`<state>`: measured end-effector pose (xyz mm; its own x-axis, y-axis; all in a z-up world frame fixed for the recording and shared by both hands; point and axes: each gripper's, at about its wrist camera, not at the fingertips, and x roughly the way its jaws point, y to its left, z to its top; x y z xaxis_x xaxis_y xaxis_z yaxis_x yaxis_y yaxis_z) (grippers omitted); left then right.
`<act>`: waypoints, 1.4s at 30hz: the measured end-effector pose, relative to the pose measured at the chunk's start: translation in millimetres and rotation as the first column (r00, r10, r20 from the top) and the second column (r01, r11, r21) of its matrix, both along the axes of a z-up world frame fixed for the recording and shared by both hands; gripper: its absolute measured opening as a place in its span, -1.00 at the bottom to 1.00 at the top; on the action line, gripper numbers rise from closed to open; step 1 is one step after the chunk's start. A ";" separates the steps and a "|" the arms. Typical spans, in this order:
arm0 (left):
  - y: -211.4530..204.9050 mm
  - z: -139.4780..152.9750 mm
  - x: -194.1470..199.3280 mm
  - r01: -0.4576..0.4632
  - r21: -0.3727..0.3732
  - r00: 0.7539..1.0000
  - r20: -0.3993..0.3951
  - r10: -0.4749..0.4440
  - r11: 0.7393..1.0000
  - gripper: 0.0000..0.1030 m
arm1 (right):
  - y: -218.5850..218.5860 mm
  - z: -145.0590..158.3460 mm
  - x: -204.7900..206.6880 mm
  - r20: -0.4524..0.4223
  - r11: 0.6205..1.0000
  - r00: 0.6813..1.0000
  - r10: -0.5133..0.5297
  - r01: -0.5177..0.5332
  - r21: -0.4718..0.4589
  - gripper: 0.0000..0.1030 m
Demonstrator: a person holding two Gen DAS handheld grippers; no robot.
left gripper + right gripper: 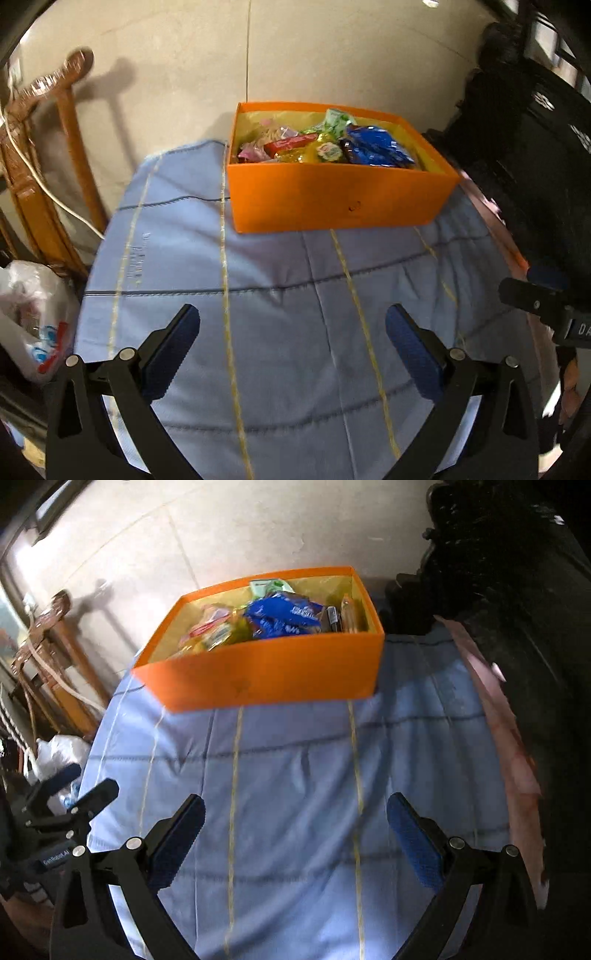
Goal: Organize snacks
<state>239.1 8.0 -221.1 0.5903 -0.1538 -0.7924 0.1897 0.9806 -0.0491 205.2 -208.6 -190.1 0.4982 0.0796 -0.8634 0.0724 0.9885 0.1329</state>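
Note:
An orange box [332, 195] [273, 679] stands at the far end of a blue quilted cloth [288, 295] [295, 775]. It holds several wrapped snacks, among them a blue packet [376, 146] [284, 614], a red bar [291, 142] and a green packet [336, 120]. My left gripper [291, 328] hovers open over the cloth, short of the box, with nothing between its blue pads. My right gripper [295, 812] is open too and empty, also short of the box. Each gripper shows at the edge of the other's view, the right one [535, 302] and the left one [74, 797].
A wooden chair [44, 155] with a white cord [48, 192] stands left of the cloth, and a white plastic bag [33, 317] lies below it. A dark bulky object [528, 155] [509, 609] fills the right side. Beige floor tiles [295, 48] lie behind the box.

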 end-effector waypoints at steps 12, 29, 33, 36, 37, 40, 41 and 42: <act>7.6 84.2 -96.1 -0.114 0.099 0.986 0.133 0.101 0.989 0.92 | 12.7 57.3 -98.8 0.116 0.997 0.992 -0.056 0.061 -0.047 0.93; -52.9 158.2 -219.7 -0.149 0.128 0.958 0.264 0.111 0.980 0.92 | -26.3 95.5 -214.3 0.212 0.996 0.976 0.055 -0.039 -0.081 0.93; -67.3 149.7 -235.4 -0.130 0.105 0.969 0.222 0.104 0.986 0.92 | -38.4 90.3 -231.3 0.197 0.996 0.979 0.059 -0.044 -0.077 0.93; -75.0 144.0 -246.2 -0.113 0.091 0.975 0.204 0.093 0.989 0.92 | -43.8 86.1 -240.7 0.190 0.996 0.980 0.061 -0.047 -0.075 0.93; -76.6 142.7 -248.7 -0.109 0.088 0.976 0.198 0.090 0.990 0.92 | -46.3 84.6 -244.1 0.186 0.996 0.981 0.060 -0.048 -0.069 0.93; -79.3 139.2 -254.4 -0.104 0.080 0.979 0.186 0.087 0.991 0.92 | -48.8 82.3 -248.6 0.180 0.996 0.982 0.063 -0.051 -0.072 0.93; -79.5 138.6 -255.9 -0.104 0.078 0.979 0.183 0.088 0.992 0.92 | -49.8 82.4 -249.3 0.180 0.996 0.982 0.063 -0.051 -0.073 0.93; -79.0 138.3 -256.9 -0.103 0.075 0.980 0.180 0.088 0.992 0.92 | -50.1 82.6 -249.8 0.181 0.996 0.981 0.063 -0.050 -0.072 0.93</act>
<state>-17.8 -71.0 -82.8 0.7302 -0.0279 -0.6827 0.0935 0.9938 0.0594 -44.6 -258.7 -107.5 0.6446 0.0575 -0.7623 -0.0034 0.9974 0.0724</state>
